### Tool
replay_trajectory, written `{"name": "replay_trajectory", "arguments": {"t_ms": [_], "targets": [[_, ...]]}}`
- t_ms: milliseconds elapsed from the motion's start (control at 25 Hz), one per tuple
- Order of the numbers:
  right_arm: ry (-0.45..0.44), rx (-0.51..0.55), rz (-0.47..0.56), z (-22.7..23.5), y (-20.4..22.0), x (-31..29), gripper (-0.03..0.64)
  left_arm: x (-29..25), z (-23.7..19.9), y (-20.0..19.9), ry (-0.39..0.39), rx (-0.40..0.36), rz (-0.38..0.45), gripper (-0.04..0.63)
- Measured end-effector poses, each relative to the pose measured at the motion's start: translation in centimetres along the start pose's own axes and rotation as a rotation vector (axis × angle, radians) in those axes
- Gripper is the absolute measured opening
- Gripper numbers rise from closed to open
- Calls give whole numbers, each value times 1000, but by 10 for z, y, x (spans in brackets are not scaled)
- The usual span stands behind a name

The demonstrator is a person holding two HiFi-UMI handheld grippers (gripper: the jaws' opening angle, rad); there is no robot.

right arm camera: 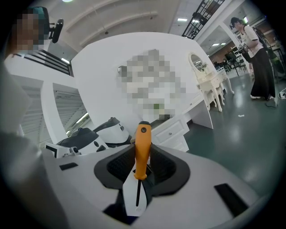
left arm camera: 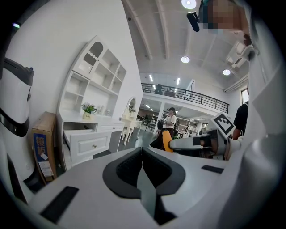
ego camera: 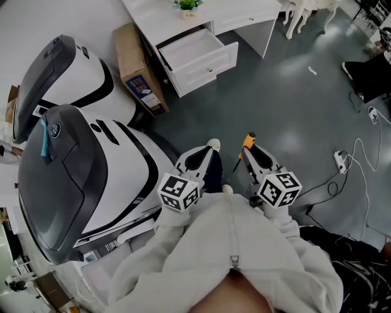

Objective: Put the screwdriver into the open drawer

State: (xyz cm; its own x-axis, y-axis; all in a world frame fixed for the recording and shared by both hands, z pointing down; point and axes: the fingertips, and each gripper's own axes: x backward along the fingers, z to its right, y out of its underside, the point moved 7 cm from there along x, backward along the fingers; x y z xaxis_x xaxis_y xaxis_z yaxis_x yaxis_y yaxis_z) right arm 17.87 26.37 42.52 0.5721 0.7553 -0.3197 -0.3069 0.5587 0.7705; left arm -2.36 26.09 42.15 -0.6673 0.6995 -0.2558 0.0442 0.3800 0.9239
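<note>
Screwdriver (right arm camera: 142,150), pinched handle-first in the right gripper's (ego camera: 250,148) fingers, has the open drawer (ego camera: 206,66) well ahead, slightly leftward; the left gripper's (left arm camera: 142,152) fingers are pressed together.

The shiny dark grey floor (ego camera: 287,98) is carrying everything here. A white desk (ego camera: 160,17) is standing on it, and its drawer (ego camera: 208,66) is hanging open over the floor. A little green plant in a pot (ego camera: 189,7) is sitting on the tabletop. A brown cardboard box (ego camera: 137,67) is standing on the floor just beside the desk. Two big white and dark grey machines (ego camera: 73,183) are resting next to the box. A white power strip (ego camera: 340,161) is lying on the floor with cables (ego camera: 360,177) trailing from it. The curvy white legs of another piece of furniture (ego camera: 300,18) are standing near the desk.
</note>
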Motion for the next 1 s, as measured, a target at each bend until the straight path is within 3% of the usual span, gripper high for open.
{"name": "replay_trajectory", "arguments": {"t_ms": [360,1000], "targets": [[-1,2,-6,12,-21,-40,120,-27,-33,-14,-6,12,6,18],[8,1,13,36,-98,-127,120,-102,-109,-75,17,-4,19,19]]}}
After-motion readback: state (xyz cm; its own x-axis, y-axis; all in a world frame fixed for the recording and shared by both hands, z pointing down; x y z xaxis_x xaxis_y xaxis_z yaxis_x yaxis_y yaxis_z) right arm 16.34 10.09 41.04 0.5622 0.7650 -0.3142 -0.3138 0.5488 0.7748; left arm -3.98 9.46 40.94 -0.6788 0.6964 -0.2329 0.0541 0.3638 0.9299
